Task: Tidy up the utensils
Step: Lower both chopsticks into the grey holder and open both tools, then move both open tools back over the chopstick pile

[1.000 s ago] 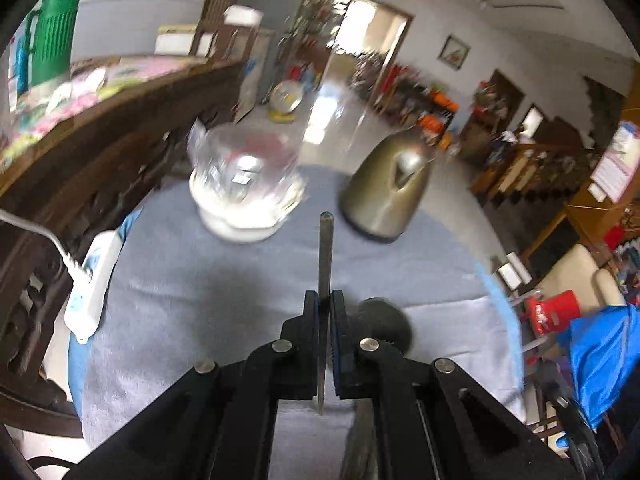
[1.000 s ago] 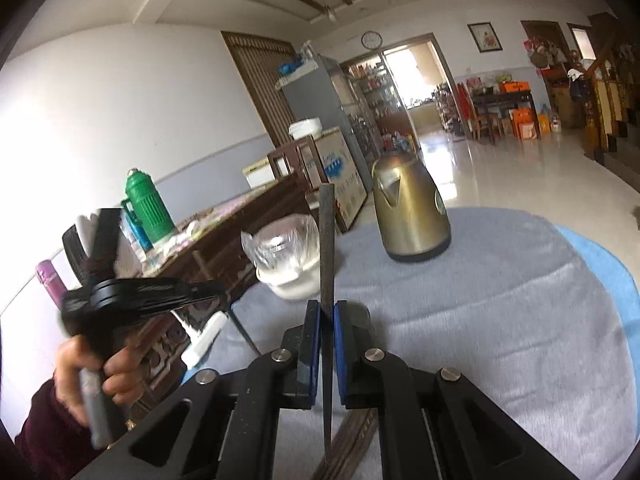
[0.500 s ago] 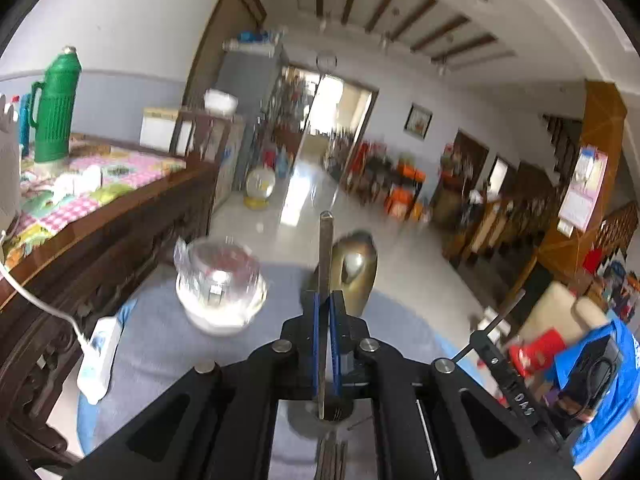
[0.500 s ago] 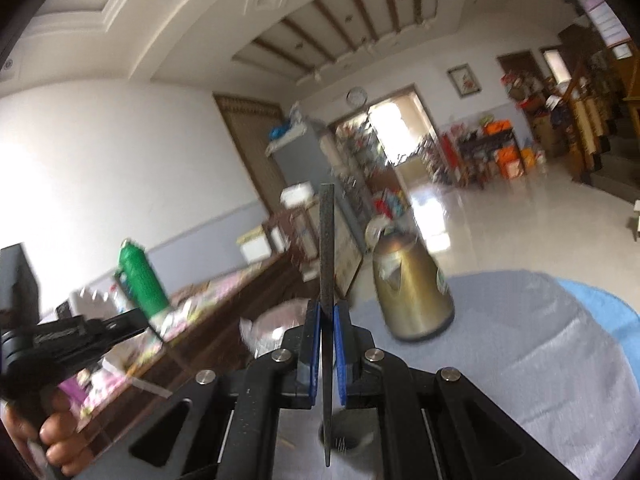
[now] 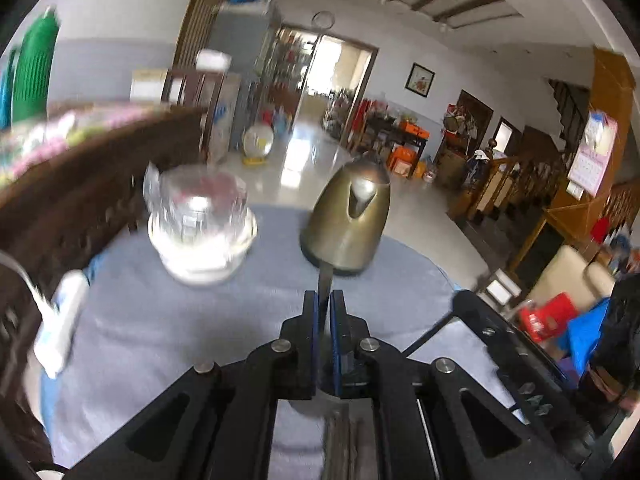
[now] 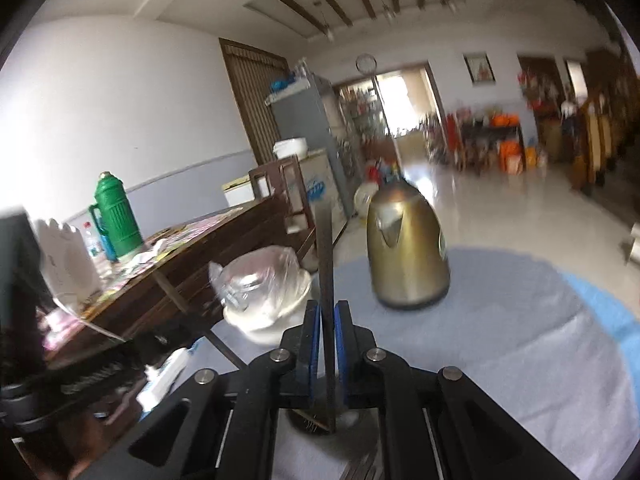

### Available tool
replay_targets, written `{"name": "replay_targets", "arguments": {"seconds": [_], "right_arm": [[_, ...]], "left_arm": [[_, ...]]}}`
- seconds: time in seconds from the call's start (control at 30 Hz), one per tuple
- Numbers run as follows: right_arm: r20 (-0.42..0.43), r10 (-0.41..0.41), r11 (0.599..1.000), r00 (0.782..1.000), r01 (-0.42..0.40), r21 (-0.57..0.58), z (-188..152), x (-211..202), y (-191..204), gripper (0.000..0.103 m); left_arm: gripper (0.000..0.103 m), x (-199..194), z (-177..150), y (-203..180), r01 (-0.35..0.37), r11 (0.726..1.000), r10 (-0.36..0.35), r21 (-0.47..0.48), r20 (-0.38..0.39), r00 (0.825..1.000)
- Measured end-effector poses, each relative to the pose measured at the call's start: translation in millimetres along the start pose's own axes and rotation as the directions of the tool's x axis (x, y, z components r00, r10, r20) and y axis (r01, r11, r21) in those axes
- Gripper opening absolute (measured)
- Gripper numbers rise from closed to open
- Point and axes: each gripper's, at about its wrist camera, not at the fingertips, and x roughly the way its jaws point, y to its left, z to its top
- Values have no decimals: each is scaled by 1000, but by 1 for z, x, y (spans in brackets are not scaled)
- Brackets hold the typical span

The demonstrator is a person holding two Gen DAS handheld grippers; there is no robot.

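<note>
Right wrist, utensil (image 6: 326, 280) upright inside gripper (image 6: 325, 334)

Left gripper (image 5: 324, 308): black two-finger frame with blue pads (image 5: 315, 332), pointing forward and slightly downward; jaws nearly together, clamped on a thin flat utensil (image 5: 324, 278) that stands out past the fingertips.

Right gripper (image 6: 327, 320): same black frame and blue pads (image 6: 316, 344), held about level; jaws nearly together, gripping a long flat strip (image 6: 326, 264) that rises upright between them. It also shows at the right edge of the left wrist view.
</note>
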Motion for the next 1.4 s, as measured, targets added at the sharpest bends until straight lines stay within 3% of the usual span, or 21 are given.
{"name": "replay_targets", "arguments": {"seconds": [0.07,0.1,0.13,0.27,0.33,0.57,0.63,0.8,0.9,1.17,1.4], "right_arm": [[-9,32,998,999,-31,63,-5,-13,-15,50],[-8,43,994,999,-42,98,-8,-19,-23,76],[6,54,989,999,-54,135,-13,-28,-31,78],[12,56,984,998,-58,171,-35,-54,-48,78],[-5,59,981,998,-57,186,-46,-65,-56,78],[-72,82,974,994,-65,215,-93,-89,-79,74],[-89,87,974,992,-66,217,-107,-93,-85,62],[-115,43,975,992,-17,220,-139,-90,-105,62],[-128,66,951,990,-24,308,-156,-85,-126,62],[-96,74,915,993,-29,401,-171,-81,-159,62],[-70,111,889,991,-68,452,-171,-77,-172,63]], "left_arm": [[8,-10,-4,11,8,999,-8,-32,16,1000],[19,-15,-8,15,5,999,-4,-39,22,1000],[32,-21,-12,19,-7,999,8,-37,24,1000],[40,-38,-35,25,-58,998,59,-13,40,997],[43,-40,-55,34,-70,997,70,-19,9,998],[43,-45,-116,55,-114,992,107,-47,-121,987],[43,-48,-135,60,-131,990,122,-53,-145,982],[43,-57,-173,72,-180,982,167,-54,-185,968],[43,-63,-189,75,-190,981,177,-46,-206,962],[43,-62,-202,64,-237,971,232,-4,-198,952],[44,-46,-205,55,-286,958,286,29,-218,933]]}}
